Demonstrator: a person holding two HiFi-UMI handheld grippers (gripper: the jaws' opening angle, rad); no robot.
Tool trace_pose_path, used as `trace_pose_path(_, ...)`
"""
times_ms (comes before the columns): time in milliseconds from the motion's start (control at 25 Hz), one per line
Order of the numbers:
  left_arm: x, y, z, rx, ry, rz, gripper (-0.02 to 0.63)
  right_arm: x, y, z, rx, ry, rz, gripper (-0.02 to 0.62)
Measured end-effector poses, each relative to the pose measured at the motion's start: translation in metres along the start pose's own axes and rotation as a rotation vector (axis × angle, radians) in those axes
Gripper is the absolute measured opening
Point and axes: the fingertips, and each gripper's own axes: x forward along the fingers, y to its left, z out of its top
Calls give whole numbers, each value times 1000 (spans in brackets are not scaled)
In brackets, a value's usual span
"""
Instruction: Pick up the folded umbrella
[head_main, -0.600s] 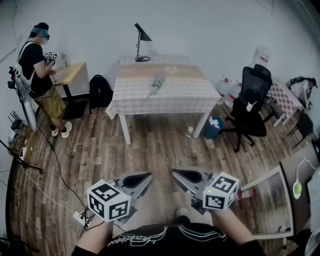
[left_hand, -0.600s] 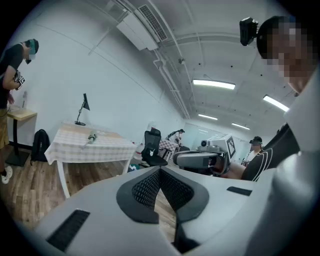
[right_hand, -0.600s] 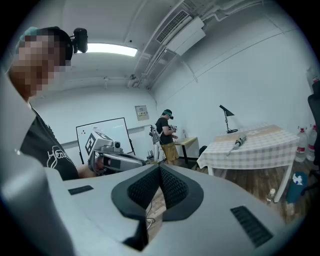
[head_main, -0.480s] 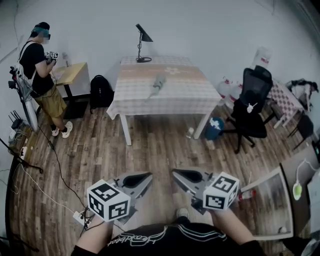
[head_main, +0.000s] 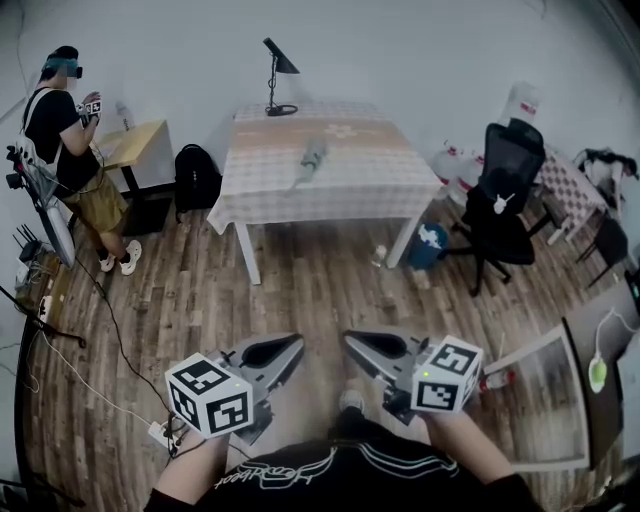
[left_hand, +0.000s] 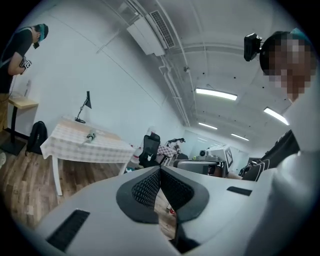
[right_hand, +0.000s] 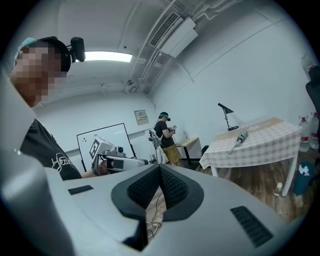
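The left gripper (head_main: 290, 347) and right gripper (head_main: 355, 345) are held side by side at waist height, tips angled toward each other and a little downward. Both are clenched on nothing: in each gripper view the ribbed pads meet at the tips, with only floor (head_main: 300, 290) showing in the gap behind them.

The umbrella (head_main: 312, 160) lies well ahead of both grippers, on the checked desk (head_main: 330, 205) across a stretch of open floor. It rests roughly lengthwise away from the grippers, near the middle of the desk top. A lamp (head_main: 277, 75) stands beyond it at the far edge, and a chair (head_main: 505, 195) sits off to the right gripper's side.

The step in hand looks like the approach, with the pick itself not yet begun. To do it well, the person would likely need to walk up to the desk's near edge first. One gripper should then be released wide before it reaches the umbrella. Coming in across the umbrella's long axis seems best, so the pads close on its rounded sides, not its ends. Aiming for the thicker middle should keep it from tipping when lifted. The gripper would need to drop low enough to bracket the umbrella without dragging the cloth. The right gripper seems the easier choice, with the left held clear.
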Motion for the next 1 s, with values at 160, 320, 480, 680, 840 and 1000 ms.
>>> trace_pose_path(160, 16, 14, 4, -7, 10, 8, -2, 1, -17, 3, 0, 2, 9, 12)
trace_pose_path(320, 42, 34, 9, -9, 25, 26, -2, 4, -54, 5, 38, -9, 7, 12)
trace_pose_path(480, 84, 61, 16, -22, 52, 31, -2, 11, -103, 10, 77, -5, 15, 12)
trace_pose_path(680, 153, 105, 38, -24, 81, 56, -2, 20, -182, 34, 111, -7, 34, 12)
trace_pose_path(840, 212, 140, 61, -48, 93, 80, -2, 28, -249, 53, 129, 8, 61, 11)
trace_pose_path(1000, 268, 169, 86, -56, 111, 109, -2, 36, -300, 72, 151, 25, 113, 11)
